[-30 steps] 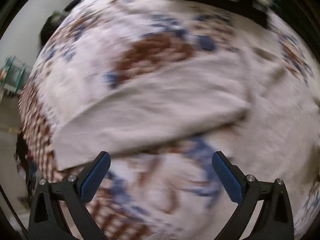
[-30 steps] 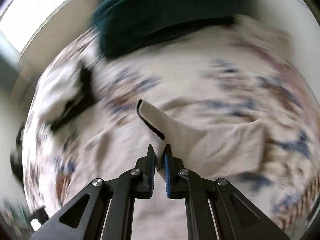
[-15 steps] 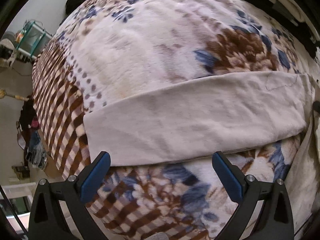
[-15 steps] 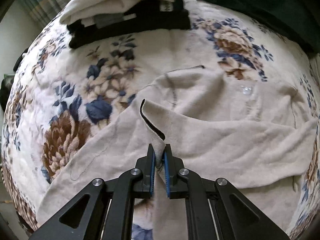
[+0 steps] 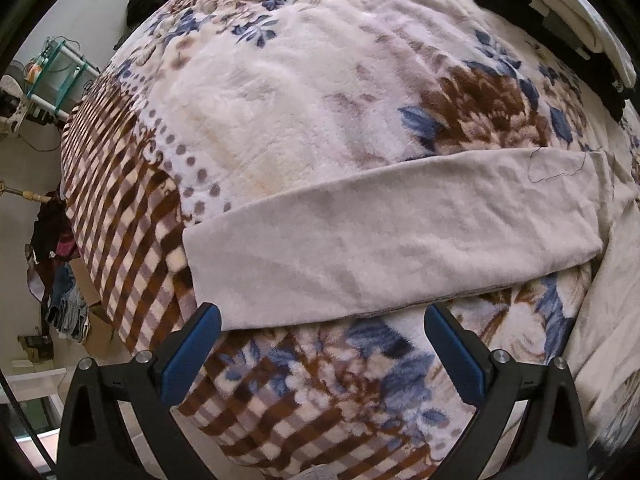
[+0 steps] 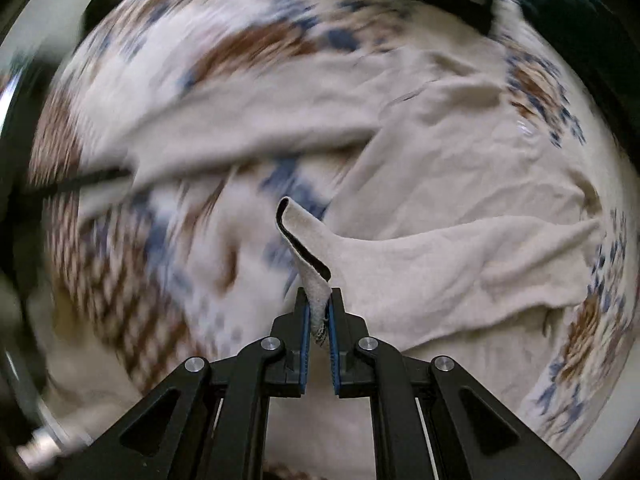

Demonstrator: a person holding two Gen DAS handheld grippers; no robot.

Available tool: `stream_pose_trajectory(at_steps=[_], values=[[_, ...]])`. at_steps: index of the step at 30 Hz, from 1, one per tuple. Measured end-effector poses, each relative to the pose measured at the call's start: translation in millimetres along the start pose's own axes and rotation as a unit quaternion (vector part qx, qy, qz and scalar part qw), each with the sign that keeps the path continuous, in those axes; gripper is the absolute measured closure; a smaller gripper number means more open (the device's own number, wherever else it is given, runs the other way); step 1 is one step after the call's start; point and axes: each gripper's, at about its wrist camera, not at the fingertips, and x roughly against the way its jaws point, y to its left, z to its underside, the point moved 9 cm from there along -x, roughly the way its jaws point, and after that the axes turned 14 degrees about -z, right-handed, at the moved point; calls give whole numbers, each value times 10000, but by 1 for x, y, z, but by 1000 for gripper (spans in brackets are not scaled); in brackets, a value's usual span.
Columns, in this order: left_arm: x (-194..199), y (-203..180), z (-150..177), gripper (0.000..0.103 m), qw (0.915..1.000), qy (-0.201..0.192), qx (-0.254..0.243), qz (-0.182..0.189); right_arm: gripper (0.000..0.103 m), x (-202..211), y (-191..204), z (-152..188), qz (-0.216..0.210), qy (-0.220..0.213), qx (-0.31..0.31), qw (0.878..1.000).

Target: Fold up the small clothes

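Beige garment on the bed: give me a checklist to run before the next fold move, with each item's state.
1. Right claw shut on beige garment: ok.
2. Left claw open, holding nothing: ok.
3. Sleeve flat on floral blanket: ok.
4. Sleeve end within left claw's span: ok, its near edge lies just ahead.
5. Garment body smooth: not ok, wrinkled.
6. Folded stack apart from sleeve: ok.

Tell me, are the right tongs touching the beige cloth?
Touching. The right wrist view shows the right tongs shut on a folded edge of the beige cloth, pinched between the blue pads.
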Motion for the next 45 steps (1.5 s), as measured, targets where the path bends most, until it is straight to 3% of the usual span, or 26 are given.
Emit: stream_pose_trajectory(at_steps=[7, 15, 18, 20, 22, 25, 27, 29, 32, 35, 37, 38, 40, 42, 43, 44, 45], values=[[-8, 10, 11, 0, 9998, 151, 140, -44, 94, -19, 47, 54, -28, 672, 851, 9941], [-17, 24, 23, 0, 9994, 231, 225, -148, 94, -35, 50, 102, -14, 1150, 1124, 9870], [-23, 34, 28, 0, 9987, 332, 340, -174, 89, -42, 46, 128, 27, 1544, 1297, 9794], [-26, 43, 31, 0, 9978, 423, 468, -191, 74, -42, 47, 144, -189, 1737, 1291, 9761], [-30, 53, 34, 0, 9967, 491, 616, -208, 51, -38, 49, 162, -436, 1965, 1256, 9714], [-38, 68, 38, 0, 9928, 665, 1000, -13, 45, -20, 47, 180, -647, 1945, 1079, 9728], [-51, 73, 41, 0, 9802, 1000, 1566, 683, 39, -2, 34, 177, -758, 1588, 533, 9830], [-64, 82, 41, 0, 9528, 1213, 2414, 1387, 33, 13, 14, 165, -777, 1113, -143, 9906], [-83, 97, 40, 0, 9245, 1215, 3257, 1563, 32, 32, -37, 147, -453, 374, -1059, 9926], [-100, 101, 36, 0, 9051, 1286, 3732, 1581, 31, 46, -89, 129, -144, -25, -1823, 9831], [-104, 102, 31, 9, 8985, 1192, 3969, 1443, 31, 55, -122, 123, -60, -228, -2310, 9727], [-103, 103, 28, 16, 9004, 1102, 3993, 1332, 31, 62, -138, 120, 1, -344, -2529, 9669], [-97, 102, 19, 57, 9160, 855, 3808, 927, 31, 74, -161, 112, 76, -491, -2828, 9579], [-92, 101, 16, 76, 9282, 720, 3610, 549, 29, 89, -189, 110, 347, -586, -3044, 9501], [-92, 102, 16, 86, 9318, 685, 3545, 382, 22, 93, -200, 113, 464, -582, -3136, 9466], [-91, 103, 16, 90, 9322, 671, 3544, 302, 20, 94, -205, 114, 511, -574, -3226, 9434], [-90, 109, 18, 95, 9391, 611, 3383, 8, 20, 94, -212, 116, 487, -575, -3360, 9388]])
